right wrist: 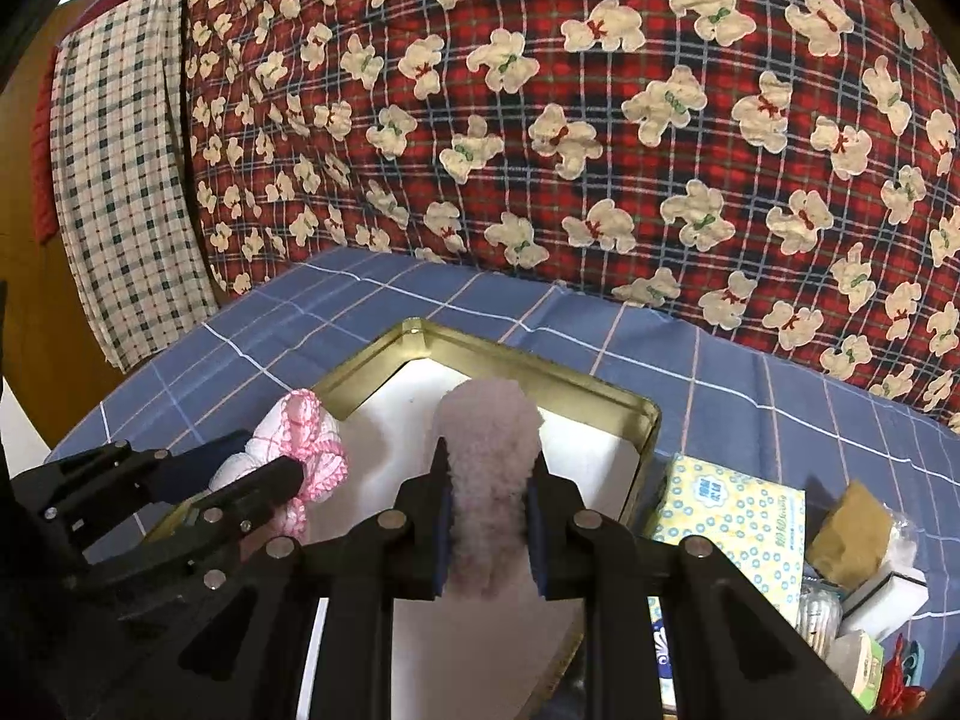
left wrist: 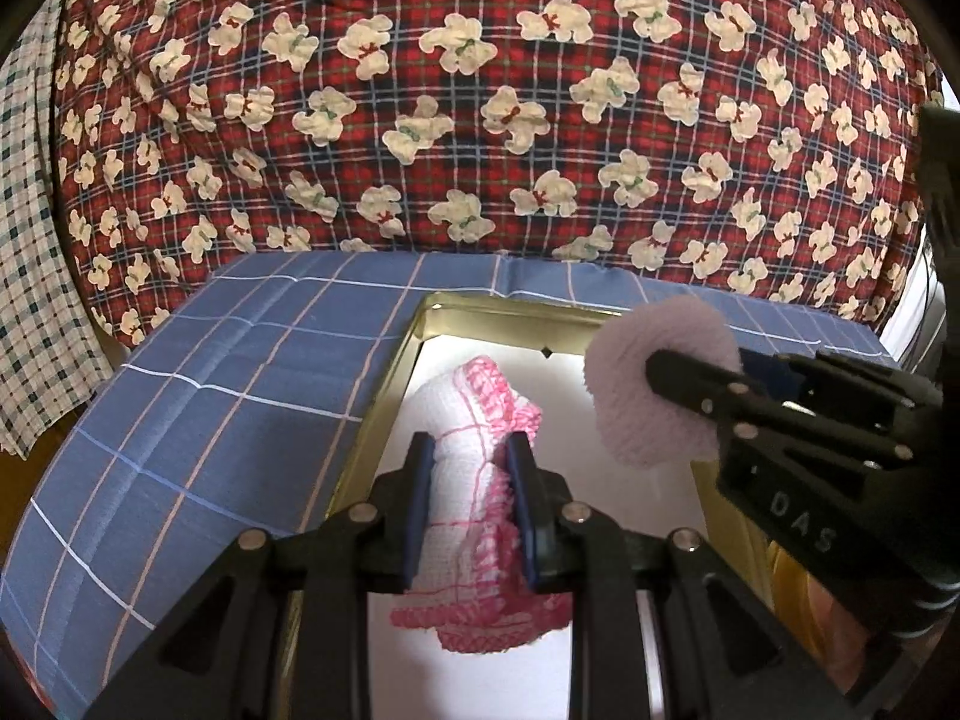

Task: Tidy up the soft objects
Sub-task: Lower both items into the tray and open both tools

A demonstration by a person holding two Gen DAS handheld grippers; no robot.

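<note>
My left gripper (left wrist: 469,447) is shut on a white cloth with pink crochet edging (left wrist: 474,414), held over the white floor of a gold tin box (left wrist: 390,384). The cloth also shows in the right wrist view (right wrist: 303,444) in the left gripper (right wrist: 282,468). My right gripper (right wrist: 489,456) is shut on a fluffy pale pink cloth (right wrist: 489,450), also over the gold tin box (right wrist: 540,369). In the left wrist view the fluffy cloth (left wrist: 636,420) sits at the right, clamped by the right gripper (left wrist: 660,360).
The tin rests on a blue checked sheet (left wrist: 198,420). A red plaid quilt with white bears (left wrist: 480,90) rises behind. A tissue pack (right wrist: 732,516), a yellow sponge (right wrist: 852,534) and small items lie right of the tin. A checked cloth (right wrist: 114,180) hangs at left.
</note>
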